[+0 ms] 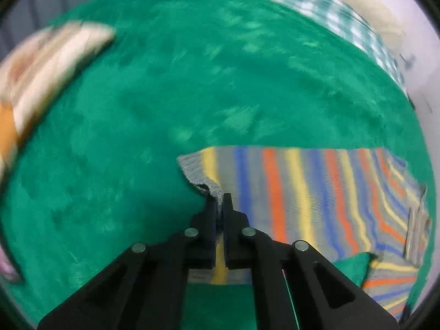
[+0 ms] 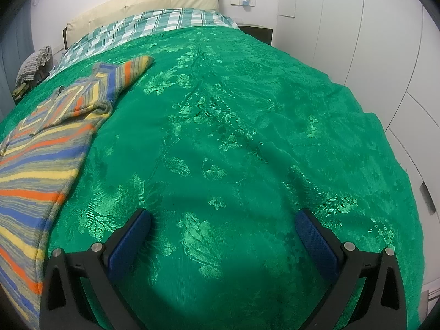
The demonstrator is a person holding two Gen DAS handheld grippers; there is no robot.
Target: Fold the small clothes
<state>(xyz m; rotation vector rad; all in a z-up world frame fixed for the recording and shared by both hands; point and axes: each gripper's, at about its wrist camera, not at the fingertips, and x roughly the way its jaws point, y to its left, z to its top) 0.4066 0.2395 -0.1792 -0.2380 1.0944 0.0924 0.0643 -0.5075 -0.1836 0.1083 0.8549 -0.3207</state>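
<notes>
A striped knit sweater, grey with orange, yellow and blue bands, lies on the green bedspread. My left gripper is shut on the sweater's ribbed hem corner, lifting it slightly off the bed. In the right wrist view the same sweater lies at the left with one sleeve stretched toward the headboard. My right gripper is open and empty, hovering over bare bedspread to the right of the sweater.
A blurred cream and orange garment lies at the far left of the bed. A checked green-white sheet and cream headboard are at the bed's head. White wardrobe doors stand on the right.
</notes>
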